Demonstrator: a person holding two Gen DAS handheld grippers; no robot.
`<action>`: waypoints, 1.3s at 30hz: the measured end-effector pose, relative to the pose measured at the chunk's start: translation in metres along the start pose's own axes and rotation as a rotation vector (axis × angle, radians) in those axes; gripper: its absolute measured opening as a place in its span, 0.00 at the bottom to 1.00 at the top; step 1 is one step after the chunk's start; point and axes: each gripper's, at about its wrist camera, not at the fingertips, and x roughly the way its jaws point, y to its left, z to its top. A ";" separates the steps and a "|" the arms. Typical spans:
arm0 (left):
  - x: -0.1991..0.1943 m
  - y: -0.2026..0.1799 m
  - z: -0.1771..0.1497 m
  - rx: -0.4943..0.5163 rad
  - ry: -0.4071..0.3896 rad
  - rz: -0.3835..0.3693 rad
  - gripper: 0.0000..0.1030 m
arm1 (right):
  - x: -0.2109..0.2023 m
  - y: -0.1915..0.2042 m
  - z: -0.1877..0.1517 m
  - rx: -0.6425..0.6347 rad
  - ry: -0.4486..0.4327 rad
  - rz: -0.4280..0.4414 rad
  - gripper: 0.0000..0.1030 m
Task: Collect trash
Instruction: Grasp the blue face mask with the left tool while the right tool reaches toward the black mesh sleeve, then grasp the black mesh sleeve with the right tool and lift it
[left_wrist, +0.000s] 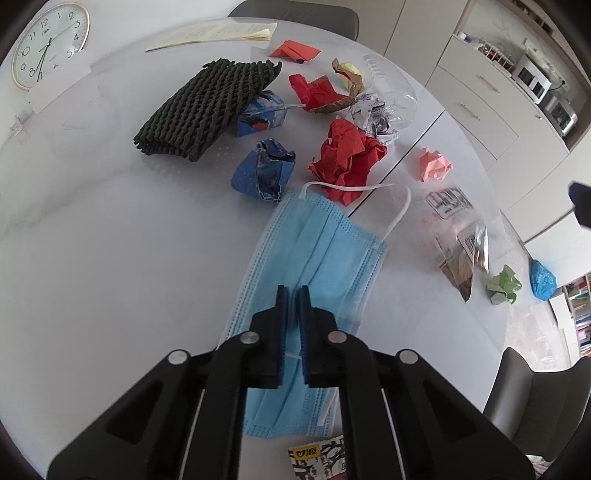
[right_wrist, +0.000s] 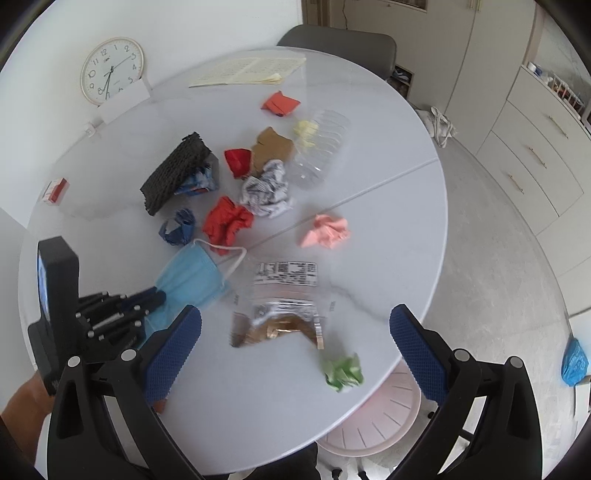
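Note:
My left gripper (left_wrist: 293, 291) is shut on a light blue face mask (left_wrist: 325, 240), pinching a fold of it near its middle; the mask lies on the white round table (left_wrist: 110, 258). The mask also shows in the right wrist view (right_wrist: 192, 277), with the left gripper (right_wrist: 159, 295) on it. My right gripper (right_wrist: 295, 332) is wide open and empty above the table's near edge, over a clear snack bag (right_wrist: 284, 299) and a green paper ball (right_wrist: 343, 373). Red (right_wrist: 227, 223), pink (right_wrist: 327, 230) and printed (right_wrist: 267, 190) crumpled papers lie further in.
A pink bin (right_wrist: 369, 417) stands on the floor under the table's near edge. A dark knitted cloth (left_wrist: 203, 107), clear plastic bottle (right_wrist: 321, 147), blue wrappers (left_wrist: 264, 171), red box (right_wrist: 55, 190), papers (right_wrist: 247, 70), a clock (right_wrist: 110, 70) and chairs (left_wrist: 535, 398) surround.

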 end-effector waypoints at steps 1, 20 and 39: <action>-0.002 0.001 -0.001 0.002 -0.004 -0.009 0.04 | 0.001 0.003 0.003 -0.003 0.000 0.001 0.98; -0.062 0.061 -0.001 -0.106 -0.124 -0.076 0.04 | 0.040 0.063 0.067 -0.024 0.023 0.009 0.98; -0.098 0.162 -0.014 -0.329 -0.183 0.025 0.04 | 0.217 0.138 0.223 -0.159 0.274 0.296 0.49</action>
